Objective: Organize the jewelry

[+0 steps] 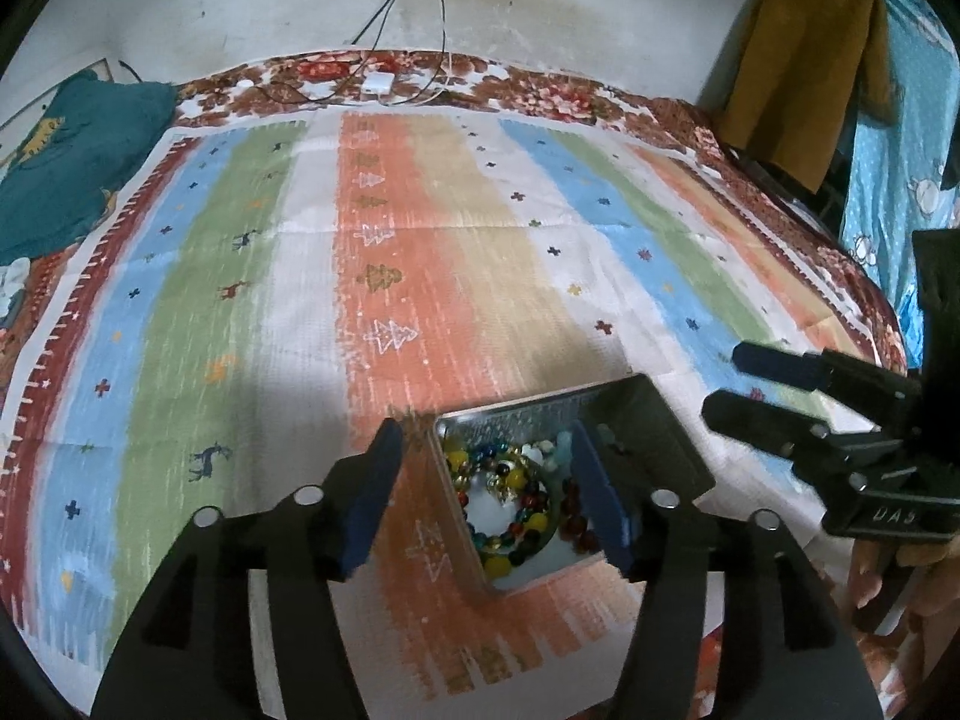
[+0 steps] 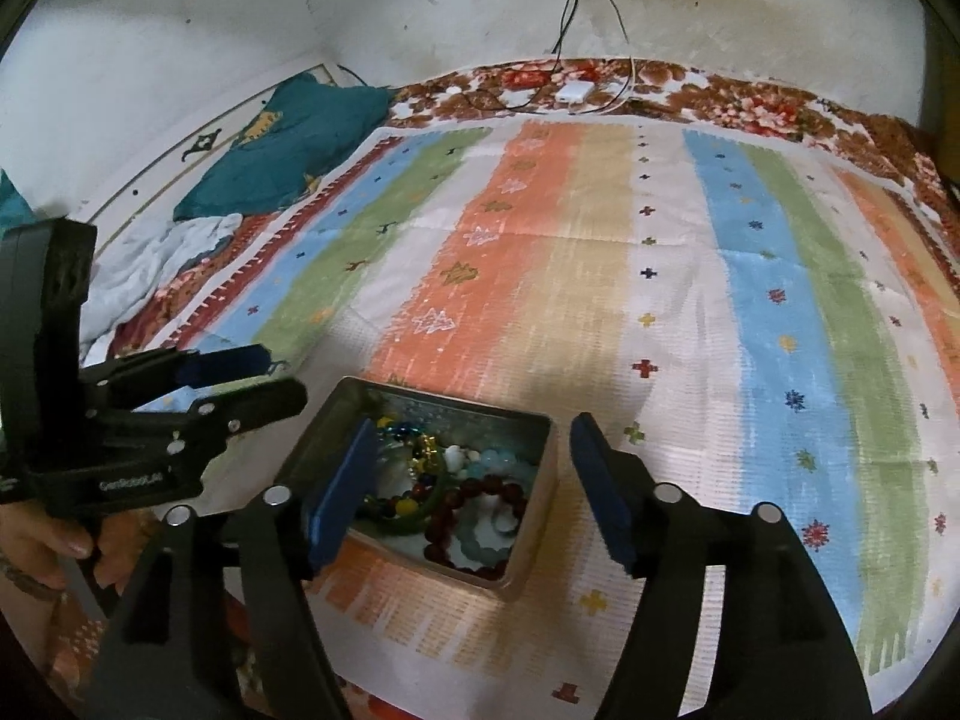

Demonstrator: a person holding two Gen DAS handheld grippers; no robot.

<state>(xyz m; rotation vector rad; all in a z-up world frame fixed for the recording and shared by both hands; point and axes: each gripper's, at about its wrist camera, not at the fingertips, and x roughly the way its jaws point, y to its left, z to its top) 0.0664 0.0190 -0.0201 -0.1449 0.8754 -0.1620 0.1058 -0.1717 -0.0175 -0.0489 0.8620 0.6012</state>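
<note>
- Striped, multicolour woven cloth (image 2: 600, 276) over the bed: soft base, so tin could tip or slide if nudged.
- Open rectangular metal tin (image 2: 528, 516), near centre, holds jumbled glass-bead bracelets (image 2: 474, 498); strands prob tangle, one pull drags others out.
- Left gripper (image 1: 486, 498) and right gripper (image 2: 468, 486), jaws wide apart, nothing held, both straddling tin's walls; may knock rim or each other.

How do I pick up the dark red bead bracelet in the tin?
Grip the dark red bracelet on the arc of its ring nearest the tin's middle, coming straight down from above with open fingers, one inside the loop and one outside. It seems to lie flat near the wall, among other beads, so a sideways approach would likely hit the tin.
</note>
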